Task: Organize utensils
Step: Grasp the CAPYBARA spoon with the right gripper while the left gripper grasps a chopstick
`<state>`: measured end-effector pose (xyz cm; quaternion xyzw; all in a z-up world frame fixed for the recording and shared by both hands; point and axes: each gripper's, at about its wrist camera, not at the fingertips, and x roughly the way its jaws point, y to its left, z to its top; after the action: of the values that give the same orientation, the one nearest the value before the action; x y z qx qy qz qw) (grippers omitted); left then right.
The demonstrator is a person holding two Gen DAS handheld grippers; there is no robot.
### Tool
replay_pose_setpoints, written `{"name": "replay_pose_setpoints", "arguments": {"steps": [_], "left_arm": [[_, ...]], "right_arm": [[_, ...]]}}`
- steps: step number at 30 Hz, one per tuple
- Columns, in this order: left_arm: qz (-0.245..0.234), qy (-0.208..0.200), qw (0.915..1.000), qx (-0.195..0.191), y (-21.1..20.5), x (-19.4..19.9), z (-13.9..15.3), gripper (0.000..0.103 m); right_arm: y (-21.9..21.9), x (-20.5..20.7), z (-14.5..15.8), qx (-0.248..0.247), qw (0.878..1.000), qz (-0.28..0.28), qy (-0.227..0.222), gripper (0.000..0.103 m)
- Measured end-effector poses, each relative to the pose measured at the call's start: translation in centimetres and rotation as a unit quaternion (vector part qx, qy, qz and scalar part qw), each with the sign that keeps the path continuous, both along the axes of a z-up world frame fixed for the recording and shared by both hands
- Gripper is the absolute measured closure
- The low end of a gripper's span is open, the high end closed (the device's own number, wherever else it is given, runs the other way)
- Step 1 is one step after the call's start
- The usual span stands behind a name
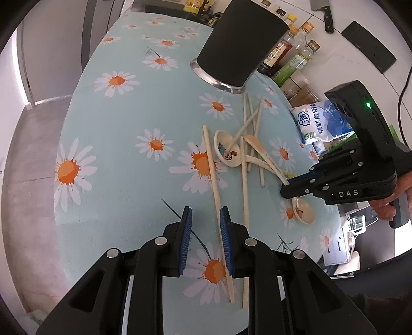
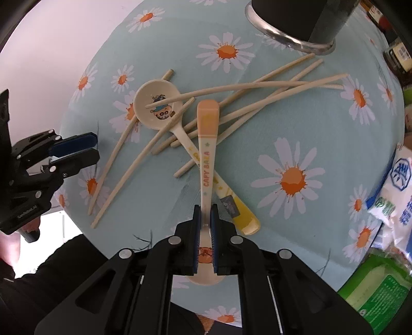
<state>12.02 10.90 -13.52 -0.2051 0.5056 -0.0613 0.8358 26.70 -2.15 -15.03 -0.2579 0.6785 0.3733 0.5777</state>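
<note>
Cream chopsticks [image 2: 257, 103] and two cartoon spoons lie in a heap on the daisy tablecloth [image 2: 293, 180]. My right gripper [image 2: 205, 224] is shut on the handle of the orange-tipped "CAPY BARA" spoon [image 2: 207, 144], bowl end between the fingers. The second spoon [image 2: 159, 108], with a yellow handle end, lies under it. In the left wrist view my left gripper [image 1: 204, 224] is open over the cloth, a long chopstick [image 1: 213, 180] touching its right finger. The right gripper [image 1: 306, 184] shows there with the spoon bowl [image 1: 305, 212] below it. A dark cylindrical utensil holder [image 1: 239, 46] stands behind the heap.
Bottles of sauce and oil [image 1: 291, 56] and a salt bag [image 1: 322, 121] stand along the table's right side. A cleaver [image 1: 323, 11] hangs on the wall. A green packet [image 2: 378, 291] lies at the near right. The table edge curves close on the left.
</note>
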Motion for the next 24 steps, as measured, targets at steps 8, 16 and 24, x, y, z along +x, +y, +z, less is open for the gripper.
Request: {"name": "replay_pose_setpoints", "arguments": {"steps": [8, 16, 24], "left_arm": [[-0.018, 0.02, 0.9994, 0.022, -0.9, 1.2, 0.5, 0.081], [-0.028, 0.065, 0.9946, 0.075, -2.8, 3.3, 0.7, 0.082], [-0.025, 0.136, 0.9821, 0.128, -4.2, 5.4, -0.1, 0.082]], "right_arm": [[-1.8, -0.1, 1.9, 0.061, 0.998, -0.023, 0.01, 0.095], [-5.4, 0.8, 5.0, 0.157, 0.986, -0.062, 0.013, 0.095], [-8.7, 1.6, 7.5, 0.235, 0.967, -0.093, 0.02, 0.095]]}}
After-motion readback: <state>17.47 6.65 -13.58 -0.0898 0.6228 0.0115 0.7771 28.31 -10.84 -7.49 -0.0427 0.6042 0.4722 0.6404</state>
